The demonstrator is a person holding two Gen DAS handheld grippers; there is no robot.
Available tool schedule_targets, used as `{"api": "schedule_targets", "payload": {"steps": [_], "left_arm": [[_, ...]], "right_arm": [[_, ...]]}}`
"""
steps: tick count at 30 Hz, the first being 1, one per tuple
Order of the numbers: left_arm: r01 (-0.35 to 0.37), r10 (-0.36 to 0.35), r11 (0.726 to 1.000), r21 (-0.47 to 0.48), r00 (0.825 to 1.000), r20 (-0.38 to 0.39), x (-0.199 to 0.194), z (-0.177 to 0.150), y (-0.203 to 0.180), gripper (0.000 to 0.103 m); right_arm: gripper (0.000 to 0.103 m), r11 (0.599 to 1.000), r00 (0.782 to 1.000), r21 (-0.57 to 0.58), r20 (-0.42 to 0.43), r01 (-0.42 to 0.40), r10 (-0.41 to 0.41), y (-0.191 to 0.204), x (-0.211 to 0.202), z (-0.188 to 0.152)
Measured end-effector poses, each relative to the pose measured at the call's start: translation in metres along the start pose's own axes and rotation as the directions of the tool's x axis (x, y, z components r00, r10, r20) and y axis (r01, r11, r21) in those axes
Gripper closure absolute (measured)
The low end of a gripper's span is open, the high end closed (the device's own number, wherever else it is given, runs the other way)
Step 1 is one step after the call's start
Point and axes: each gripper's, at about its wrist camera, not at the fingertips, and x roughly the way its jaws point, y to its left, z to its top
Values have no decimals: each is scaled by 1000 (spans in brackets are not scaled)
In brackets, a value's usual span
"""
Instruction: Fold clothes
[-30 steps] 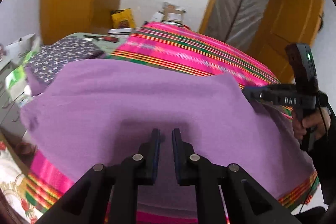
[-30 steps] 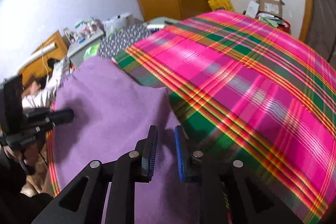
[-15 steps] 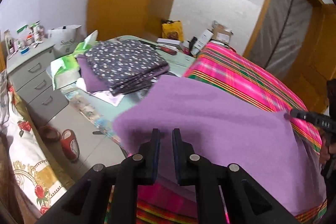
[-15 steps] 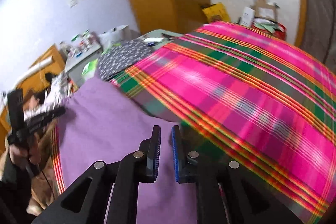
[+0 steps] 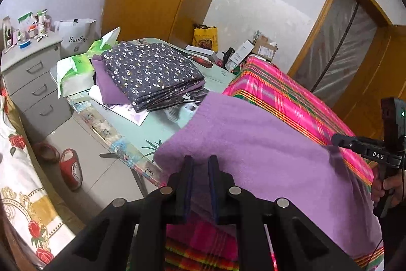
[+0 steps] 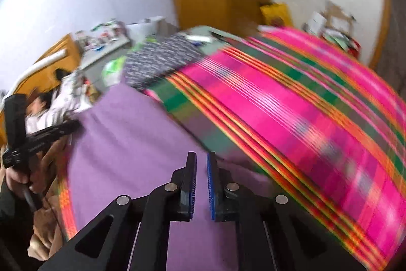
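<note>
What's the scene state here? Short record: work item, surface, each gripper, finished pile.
item: purple cloth, spread over the bed, one edge hanging past the bed's side
surface: pink plaid bedcover
left gripper: jaws closed on the cloth's near edge
right gripper: jaws have just been opening at the cloth's opposite edge; grip unclear
pile: folded floral garment on the pale green table beside the bed
right wrist view: motion-blurred
</note>
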Motion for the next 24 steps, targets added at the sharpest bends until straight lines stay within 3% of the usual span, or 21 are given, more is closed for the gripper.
{"api": "schedule_targets", "payload": {"steps": [2,5,8,11,13,18,21,24], "left_arm": [[7,-7,1000,-7,1000,1,-1,0,2,91],[13,-13,1000,-9,1000,9,-2,-1,1,91],[18,-17,1000,-12,1000,7,1,-2,2,91],[22,-22,1000,-15,1000,-2,4,-5,4,91],[29,-29,999,-14,1000,-4,6,-7,5,91],[53,-53,998,-18,999,0,4,-8,8,91],[73,-73,997,-35,997,20,-4,-7,13,91],[76,-73,995,-64,996,55,-12,-5,21,91]], "right_arm": [[74,997,1000,-76,-9,-24,23,22,13,16],[73,986,998,-158,-35,-53,48,44,40,35],[73,983,994,-161,-83,-88,75,52,71,53],[95,981,987,-164,-141,-100,77,57,102,64],[96,980,983,-182,-176,-85,53,61,118,68],[97,987,988,-162,-152,-5,-20,57,128,81],[95,989,993,-140,-111,-50,35,65,119,88],[95,976,991,-189,-102,-109,91,85,118,91]]}}
